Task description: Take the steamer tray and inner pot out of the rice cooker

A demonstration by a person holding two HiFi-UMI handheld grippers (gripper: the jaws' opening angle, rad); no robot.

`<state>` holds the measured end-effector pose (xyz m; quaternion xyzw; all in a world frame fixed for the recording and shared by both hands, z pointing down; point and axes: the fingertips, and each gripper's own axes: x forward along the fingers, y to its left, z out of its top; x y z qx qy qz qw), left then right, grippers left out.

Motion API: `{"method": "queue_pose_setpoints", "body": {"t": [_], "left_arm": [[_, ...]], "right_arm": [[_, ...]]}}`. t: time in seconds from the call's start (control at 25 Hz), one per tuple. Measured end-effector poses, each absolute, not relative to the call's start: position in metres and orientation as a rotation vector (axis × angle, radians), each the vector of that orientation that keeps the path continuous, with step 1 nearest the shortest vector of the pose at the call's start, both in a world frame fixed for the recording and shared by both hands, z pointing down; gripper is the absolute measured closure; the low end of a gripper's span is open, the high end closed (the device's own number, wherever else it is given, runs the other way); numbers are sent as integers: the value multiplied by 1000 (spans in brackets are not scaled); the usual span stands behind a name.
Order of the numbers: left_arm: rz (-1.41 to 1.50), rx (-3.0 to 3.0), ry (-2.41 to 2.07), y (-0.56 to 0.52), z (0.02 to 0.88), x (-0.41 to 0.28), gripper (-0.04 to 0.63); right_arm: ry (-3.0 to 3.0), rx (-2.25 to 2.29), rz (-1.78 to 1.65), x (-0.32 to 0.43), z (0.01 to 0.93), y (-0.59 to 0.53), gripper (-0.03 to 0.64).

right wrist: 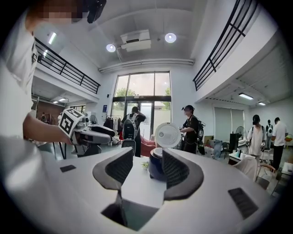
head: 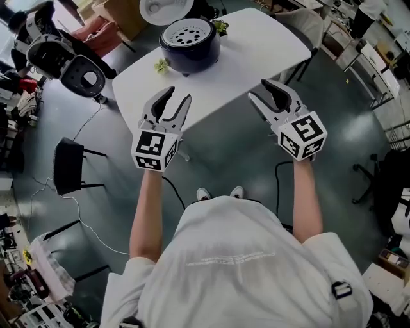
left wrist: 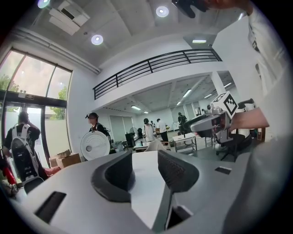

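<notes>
A dark blue rice cooker stands at the far side of the white table, its white lid swung up. A perforated grey steamer tray sits in its top; the inner pot is hidden beneath. My left gripper and right gripper hover side by side at the table's near edge, well short of the cooker, both open with nothing between the jaws. In the right gripper view the cooker shows between the open jaws of my right gripper. The left gripper view looks past my left gripper at bare tabletop, lid off left.
Two small green plants sit on the table beside the cooker. A black chair and floor cables lie to the left, with dark equipment beyond. A pale chair stands at the table's far right. People stand in the background.
</notes>
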<state>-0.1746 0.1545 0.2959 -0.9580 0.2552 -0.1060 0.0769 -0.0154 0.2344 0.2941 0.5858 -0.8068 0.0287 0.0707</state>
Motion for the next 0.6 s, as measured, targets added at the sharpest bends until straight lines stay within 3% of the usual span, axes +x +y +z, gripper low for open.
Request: {"method": "queue_pose_setpoints", "body": {"t": [0.12, 0.6], "left_arm": [[-352, -2858, 774, 160, 300, -166, 407], [-442, -2866, 863, 182, 325, -158, 407]], "right_arm": [[-2449, 1748, 86, -6, 295, 238, 400], [-2398, 1752, 143, 31, 317, 249, 400]]}}
